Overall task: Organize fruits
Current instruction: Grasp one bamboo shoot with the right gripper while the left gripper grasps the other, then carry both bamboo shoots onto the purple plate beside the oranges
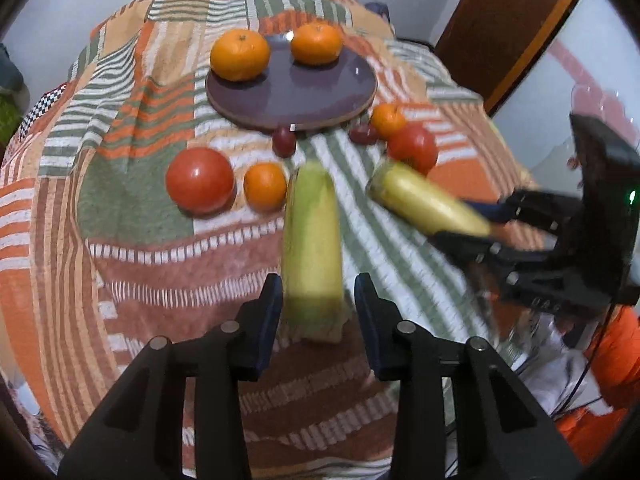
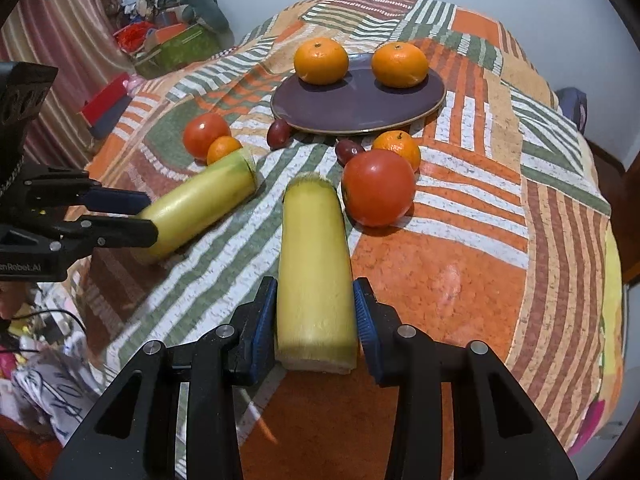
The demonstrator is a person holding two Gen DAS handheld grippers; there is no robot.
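Note:
A dark purple plate [image 1: 304,96] [image 2: 360,104] holds two oranges [image 1: 240,54] [image 2: 400,65]. In front lie two tomatoes [image 1: 199,180] [image 2: 378,187], two small oranges [image 1: 265,186] [image 2: 397,148] and two red grapes [image 1: 284,142] [image 2: 349,150]. My left gripper [image 1: 318,304] has its jaws round one yellow-green corn cob [image 1: 312,236] [image 2: 200,208], with gaps at the pads. My right gripper [image 2: 316,316] is shut on the other cob [image 2: 316,272] [image 1: 424,204], pads touching both sides.
The fruit lies on a patchwork orange, green and white striped cloth [image 1: 140,240] [image 2: 460,260] over a rounded table. A wooden door frame [image 1: 516,20] stands at the right. Boxes and clutter [image 2: 168,44] sit by a curtain at the far left.

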